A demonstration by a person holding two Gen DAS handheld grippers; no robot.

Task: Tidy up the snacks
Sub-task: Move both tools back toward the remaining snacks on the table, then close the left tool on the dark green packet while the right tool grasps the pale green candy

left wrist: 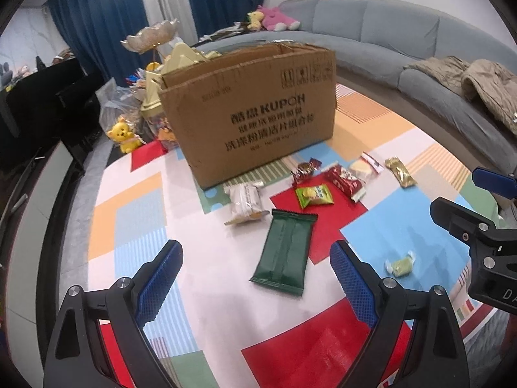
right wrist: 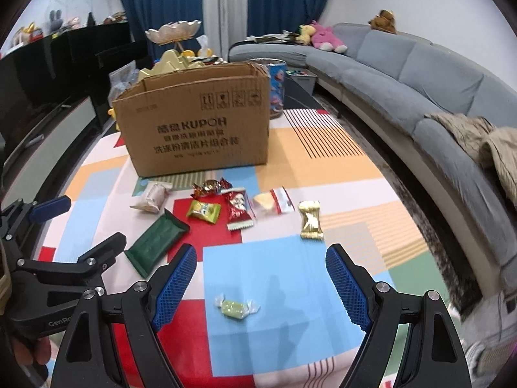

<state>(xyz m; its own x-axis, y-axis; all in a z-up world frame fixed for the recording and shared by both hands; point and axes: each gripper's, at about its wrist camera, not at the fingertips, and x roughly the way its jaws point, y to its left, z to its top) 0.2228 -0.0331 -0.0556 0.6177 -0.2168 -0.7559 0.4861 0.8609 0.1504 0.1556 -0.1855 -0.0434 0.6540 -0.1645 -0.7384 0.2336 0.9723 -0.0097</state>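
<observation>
An open cardboard box (left wrist: pixel 252 113) (right wrist: pixel 197 129) stands on a colourful mat (left wrist: pixel 135 213) (right wrist: pixel 323 161). Several wrapped snacks lie in front of it: a dark green pack (left wrist: pixel 284 252) (right wrist: pixel 156 242), a white pack (left wrist: pixel 245 202) (right wrist: pixel 152 197), a light green packet (left wrist: pixel 315 195) (right wrist: pixel 204 210), a red pack (left wrist: pixel 345 181) (right wrist: pixel 238 210), a gold pack (left wrist: pixel 400 171) (right wrist: pixel 310 220) and a small green candy (left wrist: pixel 400 264) (right wrist: pixel 236 307). My left gripper (left wrist: pixel 257 286) is open, hovering just short of the dark green pack. My right gripper (right wrist: pixel 261 286) is open, above the green candy.
A grey sofa (right wrist: pixel 404 74) with plush toys (right wrist: pixel 324 37) and a jacket (right wrist: pixel 478 139) curves along the right. A dark TV cabinet (right wrist: pixel 48 74) runs along the left. Bags, a yellow toy (left wrist: pixel 124 135) and a tiered dish (left wrist: pixel 152 37) stand behind the box. A printed bin (right wrist: pixel 276 87) stands beside it.
</observation>
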